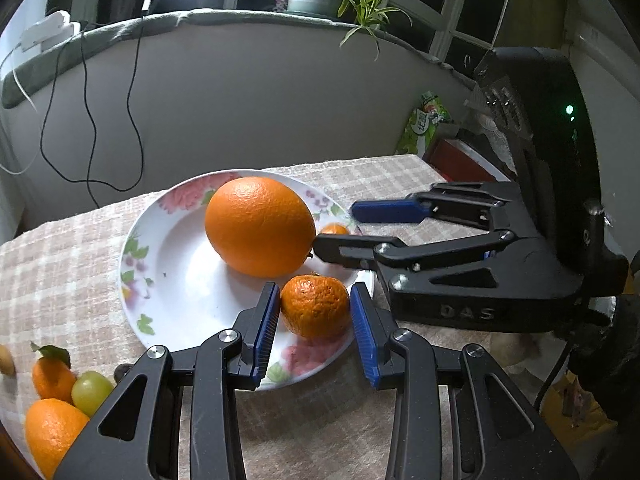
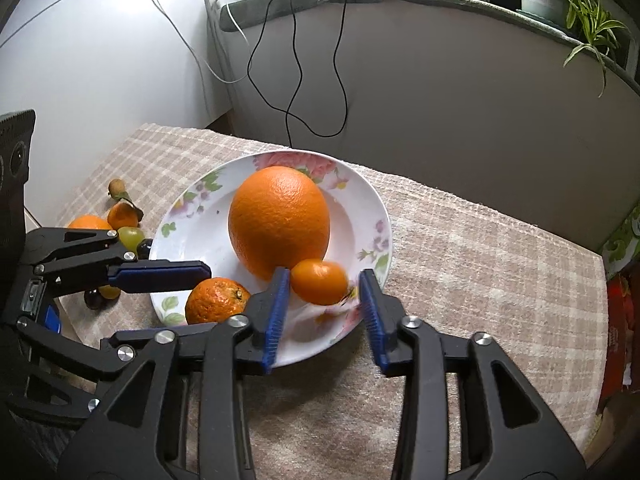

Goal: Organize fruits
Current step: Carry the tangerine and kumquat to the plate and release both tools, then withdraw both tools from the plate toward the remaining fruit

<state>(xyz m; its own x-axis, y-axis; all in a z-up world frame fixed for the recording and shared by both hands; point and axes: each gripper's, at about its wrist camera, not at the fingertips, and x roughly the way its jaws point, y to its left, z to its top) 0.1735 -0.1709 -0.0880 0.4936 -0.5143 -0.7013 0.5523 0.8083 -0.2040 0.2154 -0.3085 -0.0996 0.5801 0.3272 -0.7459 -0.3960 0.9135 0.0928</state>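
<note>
A flowered white plate on the checked cloth holds a large orange. My left gripper is shut on a rough-skinned mandarin at the plate's near rim, both blue pads against its sides. In the right wrist view one of its fingers reaches in from the left above that mandarin. My right gripper stands open around a small smooth orange fruit. That fruit is blurred, lies beside the large orange, and has a gap to the right pad.
Loose fruit lies on the cloth left of the plate: small oranges, a green grape and dark grapes. A grey wall with hanging cables stands behind the table. A red box sits at the right edge.
</note>
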